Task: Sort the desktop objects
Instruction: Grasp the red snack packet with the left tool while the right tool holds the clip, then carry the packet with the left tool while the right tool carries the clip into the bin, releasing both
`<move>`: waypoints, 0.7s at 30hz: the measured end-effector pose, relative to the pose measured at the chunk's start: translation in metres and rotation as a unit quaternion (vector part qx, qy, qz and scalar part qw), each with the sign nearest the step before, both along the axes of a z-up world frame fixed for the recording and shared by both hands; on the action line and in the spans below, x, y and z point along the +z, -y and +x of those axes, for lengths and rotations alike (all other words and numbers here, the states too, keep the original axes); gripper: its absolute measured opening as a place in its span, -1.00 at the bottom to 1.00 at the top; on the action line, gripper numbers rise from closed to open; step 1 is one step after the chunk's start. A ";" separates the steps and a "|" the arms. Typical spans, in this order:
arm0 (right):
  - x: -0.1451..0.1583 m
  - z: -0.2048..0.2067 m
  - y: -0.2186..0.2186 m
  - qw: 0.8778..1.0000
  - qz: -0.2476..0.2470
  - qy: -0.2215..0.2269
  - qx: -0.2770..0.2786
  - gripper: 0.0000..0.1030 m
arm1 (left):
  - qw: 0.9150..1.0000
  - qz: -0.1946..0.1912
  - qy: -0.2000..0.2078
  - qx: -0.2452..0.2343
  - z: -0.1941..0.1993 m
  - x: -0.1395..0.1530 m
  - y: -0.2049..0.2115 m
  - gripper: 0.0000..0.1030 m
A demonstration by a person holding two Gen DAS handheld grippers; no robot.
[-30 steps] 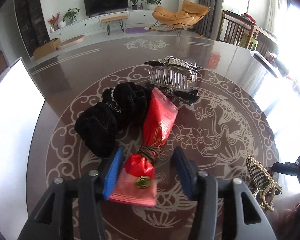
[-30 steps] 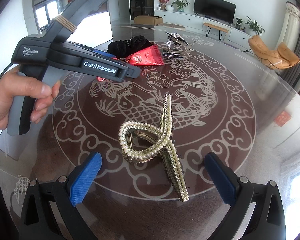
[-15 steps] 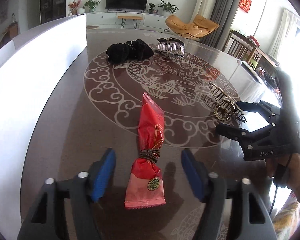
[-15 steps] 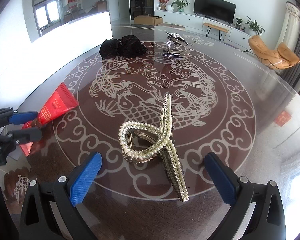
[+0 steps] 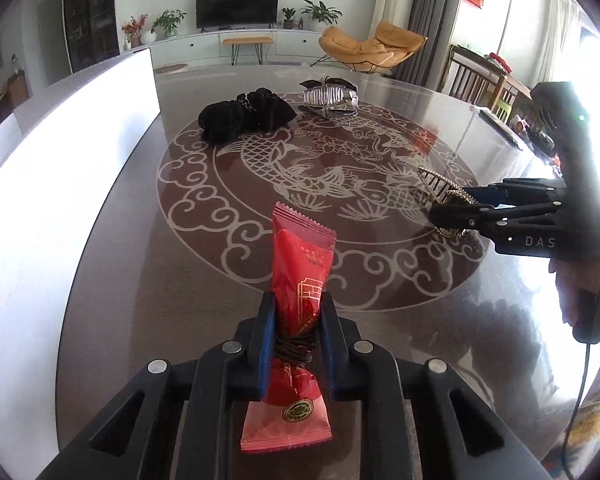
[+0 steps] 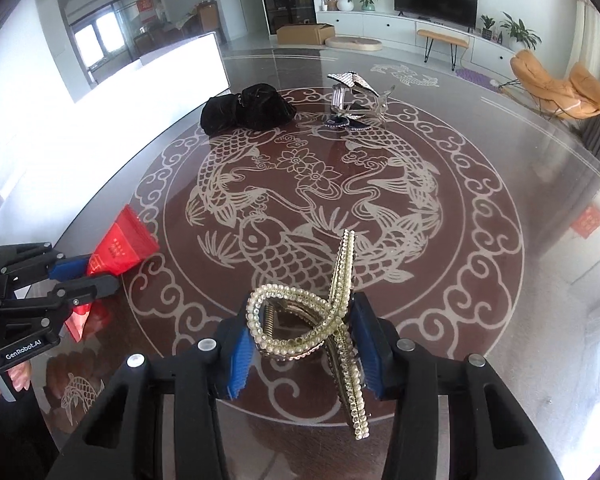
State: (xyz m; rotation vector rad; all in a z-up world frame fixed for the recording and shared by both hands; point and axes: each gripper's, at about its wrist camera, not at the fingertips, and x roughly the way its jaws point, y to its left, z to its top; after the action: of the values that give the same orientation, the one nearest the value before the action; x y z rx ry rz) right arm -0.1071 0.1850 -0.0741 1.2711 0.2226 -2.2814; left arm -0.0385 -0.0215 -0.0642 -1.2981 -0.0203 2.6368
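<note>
Surface: round, dark and glossy, with a pale fish-and-cloud pattern in a ring at its centre. White panel runs along one edge of it, on the left in both views.

Scrunchie, black velvet, lies at the far rim of the pattern. Just beside it, to its right, sits a clear hair clip over a dark rhinestone bow; whether clip and scrunchie touch cannot be told.

Left claw: narrow, its blue pads pressed on either side of the red packet, at the neck bound with brown cord. Packet stands out forward from the claw, crimped end away from the camera, gold-sealed tail towards it. Right wrist view shows the same packet near the surface's left edge, outside the ring, low over the surface; whether it rests on it cannot be told.

Right claw: narrowed onto the pearl clip, pads touching the clip's looped body on both sides. Clip is gold-toned, beaded along its edges, one long arm pointing up and away, another towards the camera. It sits at the near edge of the ring, well apart from the scrunchie group. In the left wrist view the clip shows partly, its teeth sticking out past the right claw's tips.
</note>
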 end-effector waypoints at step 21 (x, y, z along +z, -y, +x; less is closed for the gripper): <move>0.145 0.045 0.184 0.978 -0.083 -0.115 0.151 -0.11 | 0.964 0.148 -0.150 0.160 0.095 0.157 0.191 -0.63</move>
State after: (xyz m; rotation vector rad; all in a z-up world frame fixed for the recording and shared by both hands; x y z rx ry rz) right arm -0.0618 0.0008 0.0713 0.8261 0.2797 -2.1292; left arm 0.0561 -0.2127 0.0926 -0.8496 -0.6022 2.9195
